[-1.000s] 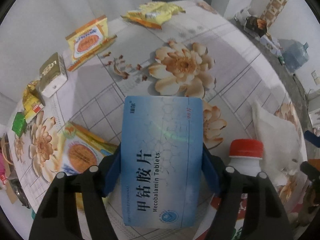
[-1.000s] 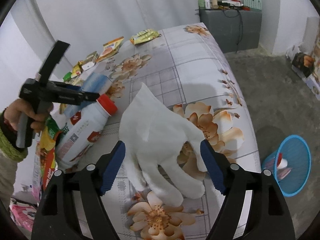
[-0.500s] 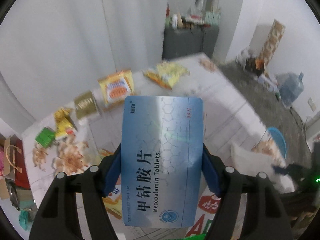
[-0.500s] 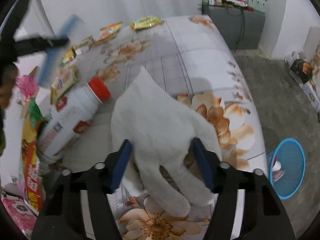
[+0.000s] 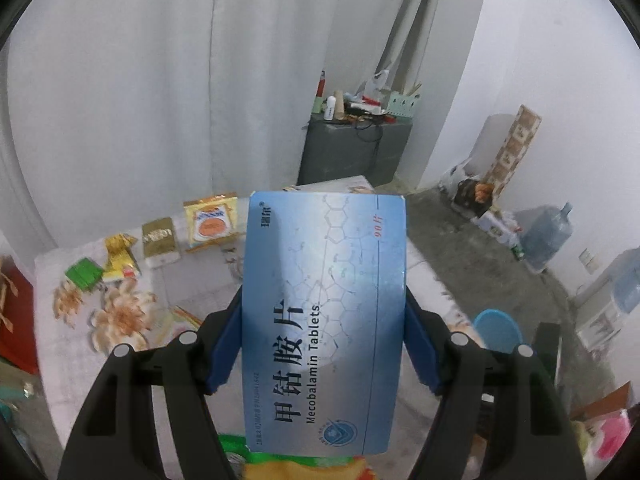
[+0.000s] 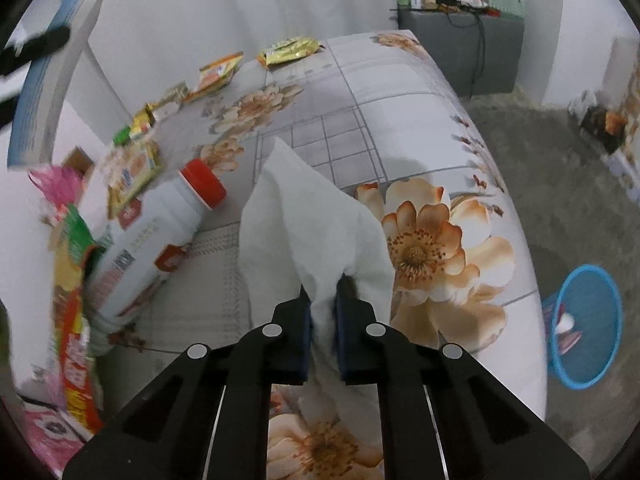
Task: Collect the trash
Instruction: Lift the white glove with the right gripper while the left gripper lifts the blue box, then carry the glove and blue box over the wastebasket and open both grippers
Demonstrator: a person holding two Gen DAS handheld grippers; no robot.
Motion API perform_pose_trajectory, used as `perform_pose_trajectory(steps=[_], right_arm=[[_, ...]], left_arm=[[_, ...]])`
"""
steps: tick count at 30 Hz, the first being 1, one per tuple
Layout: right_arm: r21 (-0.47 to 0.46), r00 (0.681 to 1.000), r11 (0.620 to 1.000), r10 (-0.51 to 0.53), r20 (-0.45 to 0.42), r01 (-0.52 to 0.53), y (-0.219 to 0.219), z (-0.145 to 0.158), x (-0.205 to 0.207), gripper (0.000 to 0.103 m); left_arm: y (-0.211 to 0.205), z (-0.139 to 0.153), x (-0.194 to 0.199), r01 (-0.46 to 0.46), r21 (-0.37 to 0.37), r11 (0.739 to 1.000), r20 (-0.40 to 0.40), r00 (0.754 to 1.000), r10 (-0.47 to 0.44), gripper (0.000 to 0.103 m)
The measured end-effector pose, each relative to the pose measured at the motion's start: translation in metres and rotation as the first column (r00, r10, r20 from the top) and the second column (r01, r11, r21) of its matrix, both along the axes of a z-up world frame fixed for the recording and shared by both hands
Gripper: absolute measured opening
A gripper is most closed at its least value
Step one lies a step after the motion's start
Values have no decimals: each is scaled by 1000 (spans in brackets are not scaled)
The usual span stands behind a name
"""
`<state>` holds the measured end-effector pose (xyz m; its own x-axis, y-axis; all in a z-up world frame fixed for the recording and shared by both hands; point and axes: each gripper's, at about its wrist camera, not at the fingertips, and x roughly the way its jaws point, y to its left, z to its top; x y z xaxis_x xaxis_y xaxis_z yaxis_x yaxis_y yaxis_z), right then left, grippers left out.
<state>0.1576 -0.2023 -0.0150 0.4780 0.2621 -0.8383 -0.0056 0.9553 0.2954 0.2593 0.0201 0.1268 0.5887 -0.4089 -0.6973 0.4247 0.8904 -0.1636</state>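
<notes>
My left gripper (image 5: 323, 344) is shut on a blue Mecobalamin tablet box (image 5: 328, 264), held upright well above the table; the same box (image 6: 48, 80) shows high at the left of the right wrist view. My right gripper (image 6: 324, 300) is shut on a bunched white tissue (image 6: 304, 220) that still lies on the floral tablecloth (image 6: 400, 92). A white bottle with a red cap (image 6: 160, 240) lies on its side just left of the tissue. A round blue trash basket (image 6: 586, 324) stands on the floor to the right of the table, also seen as the basket (image 5: 496, 328).
Snack wrappers (image 6: 290, 50) (image 6: 218, 72), an orange packet (image 5: 210, 220), a gold carton (image 5: 160, 240) and a green wrapper (image 5: 84, 274) lie along the table's far side. A grey cabinet (image 5: 352, 152) stands behind, water jugs (image 5: 546, 236) at the right.
The right jaws have shut from wide apart onto the tissue, bunching it up. The left gripper has risen and tilted up with the tablet box, so the table looks farther below.
</notes>
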Motion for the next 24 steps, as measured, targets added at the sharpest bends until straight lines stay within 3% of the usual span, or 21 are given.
perform_pose_trajectory(steps=[5,14,24], right_arm=[[92,999,995,-41,27,39,-17,13,-10,8],[205,992,975,-100,83,82,-49,37,-37,8],[215,968,954,-233,96,209,-119,48,-80,8]], left_arm=[[-16,-9,-21,-3,-53,999,-48,999,1,69],[-59,-22,-51,25,-79,997,-62,998,-30,69],[-141,-45,-70,152,-95,984,-107,981,-162,69]])
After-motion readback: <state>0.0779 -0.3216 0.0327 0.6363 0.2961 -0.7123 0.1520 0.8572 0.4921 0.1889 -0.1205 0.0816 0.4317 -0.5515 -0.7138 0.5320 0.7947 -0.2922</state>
